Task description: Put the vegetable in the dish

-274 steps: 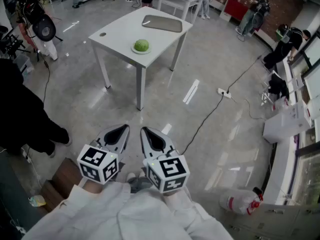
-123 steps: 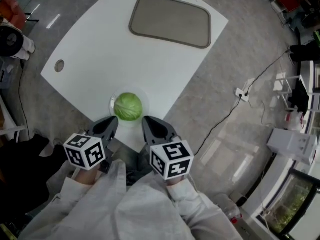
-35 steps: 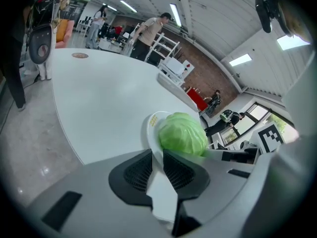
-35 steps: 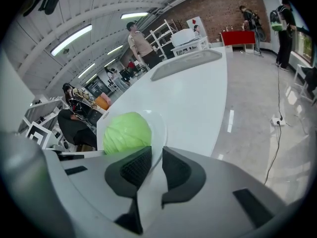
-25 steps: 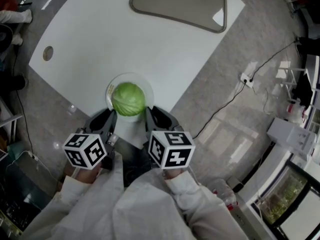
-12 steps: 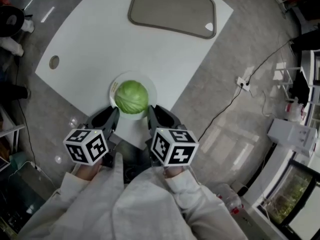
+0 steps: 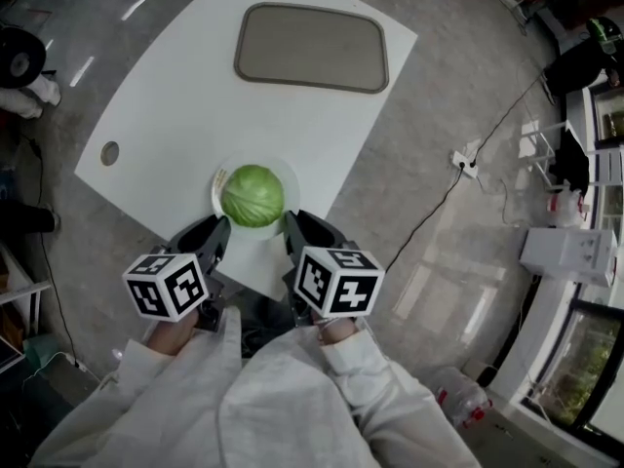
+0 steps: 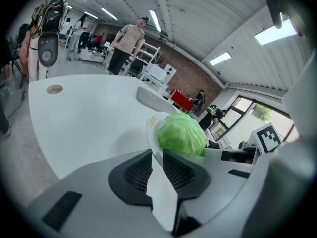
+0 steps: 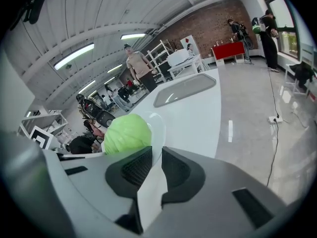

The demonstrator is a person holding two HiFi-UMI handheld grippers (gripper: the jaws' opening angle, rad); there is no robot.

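Observation:
A green cabbage [image 7: 253,195] [image 8: 181,133] [image 9: 127,133] lies on a small clear plate [image 7: 288,178] [image 8: 152,125] [image 9: 159,125] over the near corner of the white table [image 7: 175,96]. My left gripper [image 7: 220,226] [image 8: 157,155] is shut on the plate's left rim. The right gripper [image 7: 290,220] [image 9: 156,160] is shut on its right rim. A grey rectangular dish [image 7: 310,47] [image 8: 148,97] [image 9: 183,90] lies at the table's far end, with nothing in it.
A round cable hole [image 7: 109,152] [image 8: 54,89] marks the table's left side. On the floor to the right lie a power strip [image 7: 461,161] with its cable and white furniture [image 7: 570,252]. People stand in the background of both gripper views.
About five seconds ago both grippers stood just short of the plate. Over the last second they keep their hold on its rim, and the plate with the cabbage has barely shifted over the corner.

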